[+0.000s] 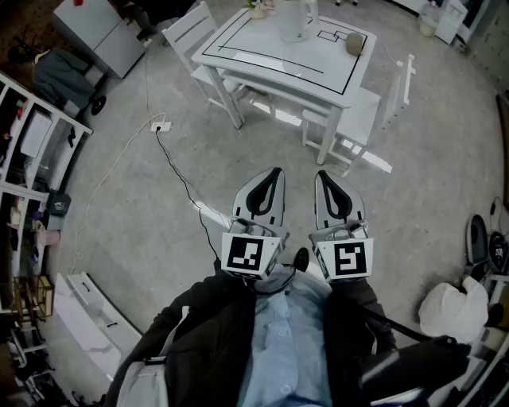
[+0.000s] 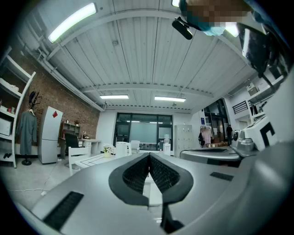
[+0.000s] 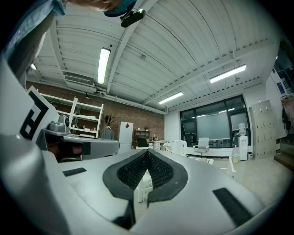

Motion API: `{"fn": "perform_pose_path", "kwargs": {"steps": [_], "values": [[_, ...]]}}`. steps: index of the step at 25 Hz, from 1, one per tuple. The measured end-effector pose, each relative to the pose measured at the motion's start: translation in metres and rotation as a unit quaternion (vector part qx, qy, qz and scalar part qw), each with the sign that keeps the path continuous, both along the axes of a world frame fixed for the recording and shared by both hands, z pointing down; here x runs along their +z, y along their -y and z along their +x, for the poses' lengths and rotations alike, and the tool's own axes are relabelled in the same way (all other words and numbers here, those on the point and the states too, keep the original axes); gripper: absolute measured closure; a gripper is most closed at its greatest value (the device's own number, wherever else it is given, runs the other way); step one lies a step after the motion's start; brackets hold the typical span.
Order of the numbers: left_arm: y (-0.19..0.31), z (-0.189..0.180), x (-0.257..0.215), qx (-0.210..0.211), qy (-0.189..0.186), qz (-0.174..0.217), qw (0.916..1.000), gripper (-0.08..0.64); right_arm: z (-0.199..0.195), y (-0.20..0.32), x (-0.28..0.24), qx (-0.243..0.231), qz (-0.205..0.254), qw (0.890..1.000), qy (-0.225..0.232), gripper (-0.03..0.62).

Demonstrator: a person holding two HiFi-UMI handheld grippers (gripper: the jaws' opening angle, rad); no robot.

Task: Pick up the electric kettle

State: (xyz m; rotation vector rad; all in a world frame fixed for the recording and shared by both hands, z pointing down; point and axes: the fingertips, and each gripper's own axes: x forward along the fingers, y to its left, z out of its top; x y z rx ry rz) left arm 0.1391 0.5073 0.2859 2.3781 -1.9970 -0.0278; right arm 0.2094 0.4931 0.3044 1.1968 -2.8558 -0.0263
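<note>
two claws, both clenched and empty, are held level side by side over the floor (image 1: pixel 398 215), the left claw (image 1: pixel 274 172) just beside the right claw (image 1: pixel 321 174). the kettle (image 1: pixel 297 21) stands well ahead of them on the far part of a white bench (image 1: pixel 262 49), a chair (image 1: pixel 189 30) at its left end.

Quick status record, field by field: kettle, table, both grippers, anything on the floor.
kettle: upright on the table's far side, untouched
table: white, ahead, chairs beside it
left gripper: shut, empty, level, short of the table
right gripper: shut, empty, level, beside the left
power strip: on the floor, cable trailing from it
</note>
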Motion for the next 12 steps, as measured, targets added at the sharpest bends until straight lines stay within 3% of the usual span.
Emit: {"fn": "perform_pose_path", "kwargs": {"steps": [12], "values": [[0.011, 0.019, 0.020, -0.009, 0.003, -0.015, 0.9998, 0.554, 0.018, 0.011, 0.008, -0.017, -0.012, 1.000, 0.017, 0.575]]}}
